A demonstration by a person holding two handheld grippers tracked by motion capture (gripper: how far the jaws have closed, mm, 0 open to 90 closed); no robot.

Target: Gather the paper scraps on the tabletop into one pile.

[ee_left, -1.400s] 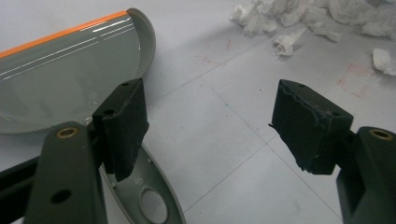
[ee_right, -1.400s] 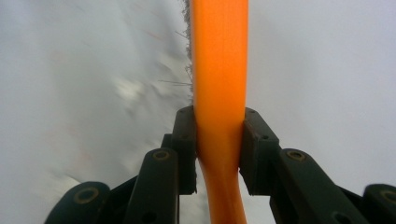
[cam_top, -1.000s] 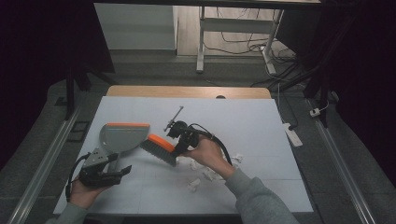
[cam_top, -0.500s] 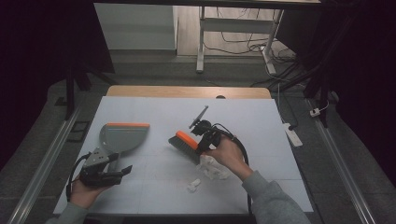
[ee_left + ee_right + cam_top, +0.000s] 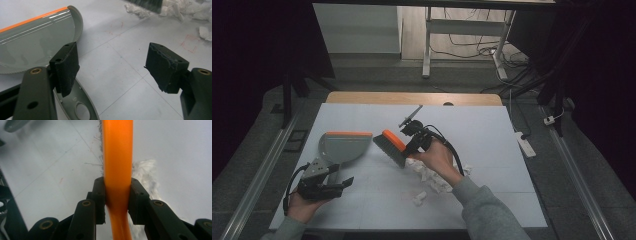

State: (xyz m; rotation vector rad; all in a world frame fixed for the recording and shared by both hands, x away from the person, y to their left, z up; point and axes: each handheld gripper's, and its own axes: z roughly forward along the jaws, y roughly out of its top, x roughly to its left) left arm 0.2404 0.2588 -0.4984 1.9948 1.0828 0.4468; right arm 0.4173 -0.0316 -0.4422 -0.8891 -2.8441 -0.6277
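Nearest the person, the left gripper (image 5: 341,183) is resting on the white table (image 5: 492,200) with its jaws standing apart and nothing between the pads; the grey dustpan (image 5: 343,146) handle is lying just under its left jaw, unheld. Beyond it and to the right, the right gripper (image 5: 411,146) is clamping its jaws on the orange handle of the brush (image 5: 117,162), whose dark bristles are hanging at the left edge of the paper scraps (image 5: 432,176). To sweep well, the bristles should probably be pressing flat on the table and dragging the whole pile toward the dustpan's orange lip, while the left gripper is closing on the pan handle to steady it. Bare table is lying open between the pile and the pan, and the far and right edges are well apart from the work.
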